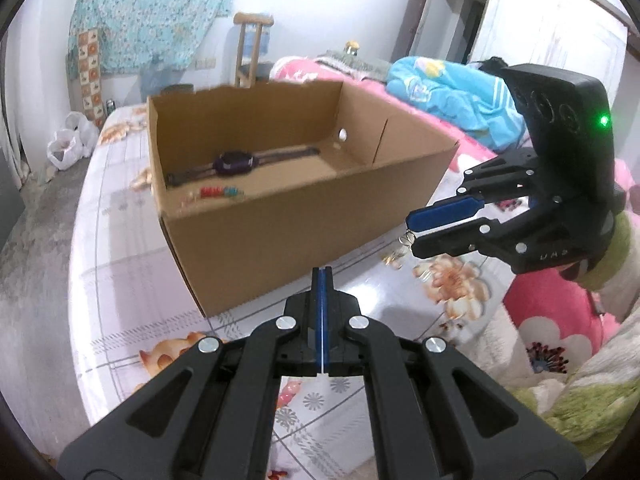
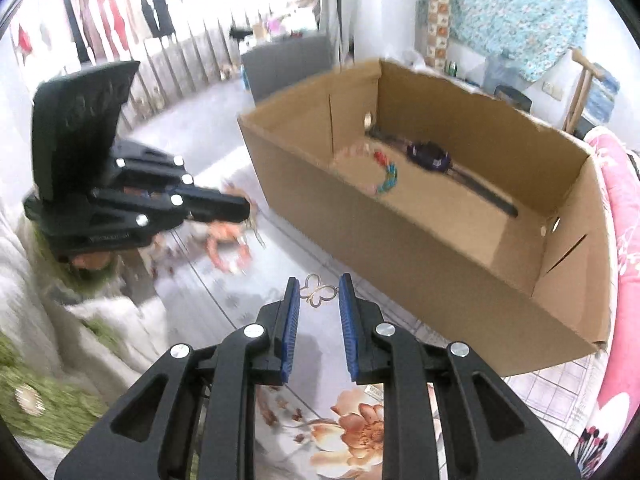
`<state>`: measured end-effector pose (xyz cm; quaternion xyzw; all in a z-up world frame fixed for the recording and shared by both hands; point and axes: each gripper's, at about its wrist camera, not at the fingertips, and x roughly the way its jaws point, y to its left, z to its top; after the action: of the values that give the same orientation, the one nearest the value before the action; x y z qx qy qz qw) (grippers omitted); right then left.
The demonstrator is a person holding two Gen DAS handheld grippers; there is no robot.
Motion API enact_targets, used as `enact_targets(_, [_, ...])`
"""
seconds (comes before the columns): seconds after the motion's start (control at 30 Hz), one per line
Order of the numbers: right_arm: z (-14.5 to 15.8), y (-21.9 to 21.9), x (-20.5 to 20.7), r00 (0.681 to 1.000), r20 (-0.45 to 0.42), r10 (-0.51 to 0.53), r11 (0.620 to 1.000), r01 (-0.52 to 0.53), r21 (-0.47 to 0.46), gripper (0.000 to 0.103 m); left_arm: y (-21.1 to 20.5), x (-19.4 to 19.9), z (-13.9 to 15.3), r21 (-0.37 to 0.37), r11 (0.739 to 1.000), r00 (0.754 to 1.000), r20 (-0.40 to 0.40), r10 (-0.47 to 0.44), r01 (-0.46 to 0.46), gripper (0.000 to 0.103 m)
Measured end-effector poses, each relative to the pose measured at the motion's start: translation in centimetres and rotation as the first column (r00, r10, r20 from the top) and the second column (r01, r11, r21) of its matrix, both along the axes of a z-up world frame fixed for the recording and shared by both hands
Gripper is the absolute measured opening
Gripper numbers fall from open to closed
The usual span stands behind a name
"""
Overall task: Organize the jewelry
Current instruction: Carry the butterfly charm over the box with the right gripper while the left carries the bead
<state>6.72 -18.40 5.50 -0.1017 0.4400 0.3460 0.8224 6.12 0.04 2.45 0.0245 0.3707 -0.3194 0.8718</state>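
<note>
Right wrist view: right gripper [image 2: 319, 294] jaws apart, a thin gold butterfly pendant [image 2: 318, 291] between the tips, over the floral tabletop [image 2: 280, 240] just beside the cardboard box [image 2: 420, 256]. Whether either pad touches it I cannot tell. Left gripper [image 1: 322, 280] jaws together, empty. Watch [image 2: 430, 157] and bead bracelet [image 2: 386, 178] lie in the box. Risk: wire pendant slips or twists out on closing, or drops short of the box wall.
</note>
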Motion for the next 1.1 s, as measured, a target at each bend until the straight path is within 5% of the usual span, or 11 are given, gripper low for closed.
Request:
enact_targets(0.27, [5.3, -0.8, 1.6, 0.993, 0.119, -0.019, 0.997, 0.010, 0.074, 0.020, -0.5, 0.9, 7.6, -0.125, 0.990, 0.994, 0.099, -0.051, 0.063, 0.000])
enact_targets(0.4, [5.9, -1.1, 4.9, 0.992, 0.125, -0.032, 0.999, 0.029, 0.032, 0.020, -2.1, 4.8, 9.5, -0.109, 0.992, 0.995, 0.089, -0.052, 0.062, 0.000])
enact_targets(0.5, [4.6, -1.2, 7.7, 0.996, 0.083, -0.034, 0.999, 0.035, -0.014, 0.020, -3.9, 9.4, 8.6, -0.088, 0.994, 0.998, -0.009, -0.061, 0.060, 0.000])
enact_targets(0.67, [1.3, -1.5, 12.4, 0.998, -0.020, -0.065, 0.990, 0.062, -0.127, 0.020, -7.3, 15.4, 5.3, 0.047, 0.998, 0.988, -0.148, -0.044, 0.052, 0.000])
enact_targets(0.93, [-1.4, -1.7, 17.0, 0.977, -0.177, -0.120, 0.973, 0.080, -0.217, 0.020, -8.8, 21.4, -0.8, 0.106, 0.994, 0.907, -0.421, 0.026, 0.020, 0.000])
enact_targets(1.1, [-1.9, -1.8, 17.2, 0.975, -0.187, -0.123, 0.970, 0.079, -0.229, 0.021, -9.1, 22.3, -1.7, 0.136, 0.991, 0.899, -0.435, 0.060, 0.000, 0.006])
